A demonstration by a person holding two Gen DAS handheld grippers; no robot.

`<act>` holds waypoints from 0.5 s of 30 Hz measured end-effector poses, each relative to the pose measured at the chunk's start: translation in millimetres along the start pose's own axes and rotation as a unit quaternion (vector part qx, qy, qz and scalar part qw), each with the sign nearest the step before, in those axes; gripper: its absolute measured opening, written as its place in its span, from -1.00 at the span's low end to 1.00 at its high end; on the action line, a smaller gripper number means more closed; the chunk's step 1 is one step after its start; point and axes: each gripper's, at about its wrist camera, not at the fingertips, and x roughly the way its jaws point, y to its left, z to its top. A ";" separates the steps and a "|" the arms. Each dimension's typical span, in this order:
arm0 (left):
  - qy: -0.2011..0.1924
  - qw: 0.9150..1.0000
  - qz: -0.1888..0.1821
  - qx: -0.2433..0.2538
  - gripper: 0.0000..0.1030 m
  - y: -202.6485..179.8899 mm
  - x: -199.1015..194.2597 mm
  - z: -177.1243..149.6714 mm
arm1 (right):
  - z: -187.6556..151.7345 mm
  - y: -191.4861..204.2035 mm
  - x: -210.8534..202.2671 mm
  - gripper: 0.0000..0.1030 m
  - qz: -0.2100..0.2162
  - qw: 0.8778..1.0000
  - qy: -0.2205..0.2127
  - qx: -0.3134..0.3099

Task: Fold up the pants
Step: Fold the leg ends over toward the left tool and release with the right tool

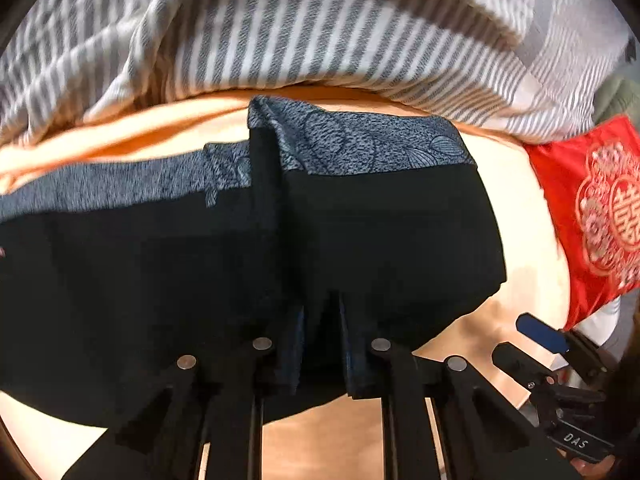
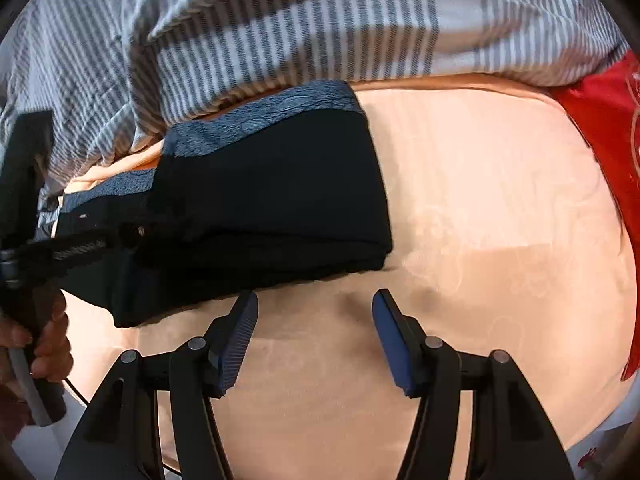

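Note:
The black pants (image 1: 380, 232) with a blue-grey patterned waistband (image 1: 372, 148) lie folded over on the peach bed sheet (image 1: 516, 280). My left gripper (image 1: 322, 312) is pushed into the near edge of the pants; its fingers are half buried in black cloth, so its state is unclear. In the right wrist view the pants (image 2: 280, 200) lie to the upper left. My right gripper (image 2: 314, 304) is open and empty, hovering over the sheet just right of the pants' near edge. The left gripper (image 2: 96, 244) shows at the left, on the pants.
A grey-and-white striped quilt (image 1: 280, 32) is bunched along the far side of the bed. A red embroidered cushion (image 1: 600, 208) lies at the right. The sheet (image 2: 500, 220) stretches right of the pants. The right gripper (image 1: 544, 334) shows at lower right.

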 end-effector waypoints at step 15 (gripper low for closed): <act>-0.007 0.998 0.055 0.018 -0.81 -0.9 -2.0 -26.5 | -2.7 -10.9 -2.4 0.24 0.005 1.000 0.010 0.007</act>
